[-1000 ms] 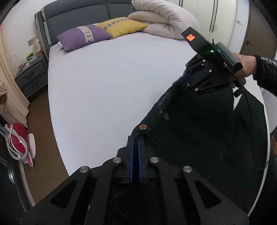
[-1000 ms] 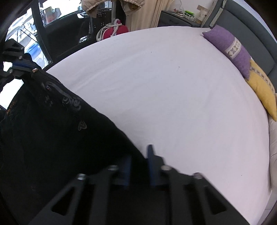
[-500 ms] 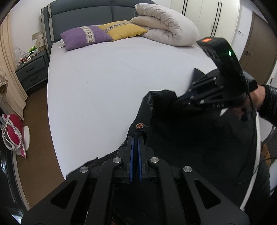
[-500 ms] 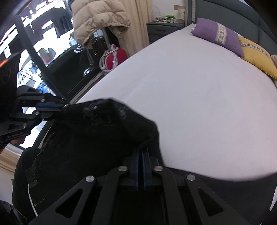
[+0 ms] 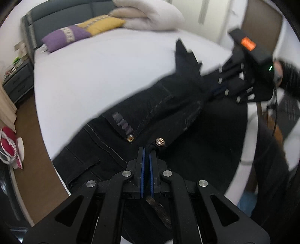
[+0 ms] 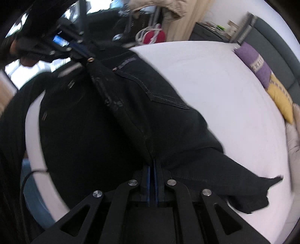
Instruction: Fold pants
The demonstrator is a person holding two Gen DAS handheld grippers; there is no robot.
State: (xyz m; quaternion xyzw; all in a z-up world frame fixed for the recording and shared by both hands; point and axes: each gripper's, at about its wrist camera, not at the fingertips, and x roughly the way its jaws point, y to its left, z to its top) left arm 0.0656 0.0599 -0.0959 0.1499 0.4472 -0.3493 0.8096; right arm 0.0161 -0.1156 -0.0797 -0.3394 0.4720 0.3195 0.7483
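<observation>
Black denim pants point(image 5: 153, 108) hang stretched between my two grippers over the near edge of the white bed point(image 5: 105, 62). My left gripper point(image 5: 146, 152) is shut on the waistband beside the metal button point(image 5: 160, 141). My right gripper point(image 6: 153, 163) is shut on the other end of the waistband; a loose corner of fabric point(image 6: 251, 189) trails onto the sheet. The pants point(image 6: 116, 105) show a back pocket facing up. In the left wrist view the right gripper point(image 5: 217, 90) sits at the right, clamped on the cloth. In the right wrist view the left gripper point(image 6: 82, 50) sits at the upper left.
A purple pillow point(image 5: 65, 37), a yellow pillow point(image 5: 103, 24) and a rolled white duvet point(image 5: 150, 16) lie at the headboard. A grey nightstand point(image 5: 15, 82) stands left of the bed. A red bag point(image 5: 7, 142) lies on the brown floor.
Both grippers have pulled apart, drawing the bunched waistband taut and flat over the bed edge. The back pocket now faces up. Both frames are motion-blurred.
</observation>
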